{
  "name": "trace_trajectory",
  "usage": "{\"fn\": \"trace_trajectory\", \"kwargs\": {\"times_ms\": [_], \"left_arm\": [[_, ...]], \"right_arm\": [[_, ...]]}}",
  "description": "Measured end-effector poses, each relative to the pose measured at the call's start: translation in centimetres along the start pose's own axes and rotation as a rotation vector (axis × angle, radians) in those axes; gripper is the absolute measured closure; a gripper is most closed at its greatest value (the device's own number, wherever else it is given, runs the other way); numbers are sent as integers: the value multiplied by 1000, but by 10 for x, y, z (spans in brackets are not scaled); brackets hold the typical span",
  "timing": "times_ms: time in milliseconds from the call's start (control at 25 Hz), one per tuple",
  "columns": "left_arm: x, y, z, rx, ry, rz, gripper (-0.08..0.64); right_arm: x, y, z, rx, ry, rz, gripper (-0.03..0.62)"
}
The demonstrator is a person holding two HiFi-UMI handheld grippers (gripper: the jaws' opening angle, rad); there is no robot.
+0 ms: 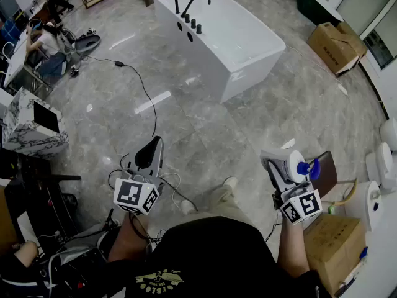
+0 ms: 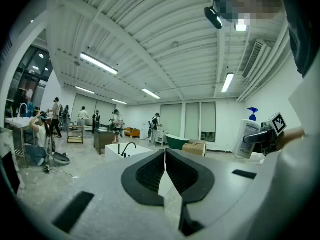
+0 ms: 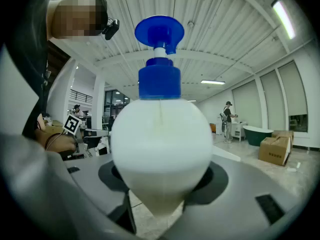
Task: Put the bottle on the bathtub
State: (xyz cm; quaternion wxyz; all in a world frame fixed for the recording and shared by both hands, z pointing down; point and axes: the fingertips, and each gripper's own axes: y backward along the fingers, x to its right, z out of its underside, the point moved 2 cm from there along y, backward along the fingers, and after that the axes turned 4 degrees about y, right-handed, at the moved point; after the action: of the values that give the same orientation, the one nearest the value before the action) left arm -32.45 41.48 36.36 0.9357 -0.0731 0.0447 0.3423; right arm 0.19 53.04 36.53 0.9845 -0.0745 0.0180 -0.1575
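— Right gripper view first: what is the right tool (image 3: pixel 160 199) doing?
— It is clamped low on the white bottle (image 3: pixel 161 144), with the blue pump up and the long axis upright.
— And the left tool (image 2: pixel 165 165)?
— Its jaws are pressed together on nothing. In the head view it hangs at 7 o'clock and the right one at 4.
— Where is the bathtub (image 1: pixel 208 67)?
— At 12 o'clock across the floor, well apart from both tools. Its length slants from 10 to 4, with the black faucet (image 1: pixel 193 5) at its far-left end.
— So?
— I judge that the right arm, bent close to the body, must carry the bottle forward and slightly left to the rim.
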Motion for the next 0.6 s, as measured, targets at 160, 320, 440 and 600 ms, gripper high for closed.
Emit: {"fn": "trace_trajectory", "kwargs": {"times_ms": [160,320,440,600], "left_arm": [[30,-30,-2,-24,-6,51,545],[47,-72,-11,-28,9,82,545],[46,-98,-18,-23,-17,47,546],[53,-136,-25,-26,-33,9,546]], "right_arm": [[21,2,-1,-5,5,3,325],[66,-3,6,24,-49,33,325],[100,-14,13,29,-54,27,325],[148,-32,7,57,-67,11,325]]}}
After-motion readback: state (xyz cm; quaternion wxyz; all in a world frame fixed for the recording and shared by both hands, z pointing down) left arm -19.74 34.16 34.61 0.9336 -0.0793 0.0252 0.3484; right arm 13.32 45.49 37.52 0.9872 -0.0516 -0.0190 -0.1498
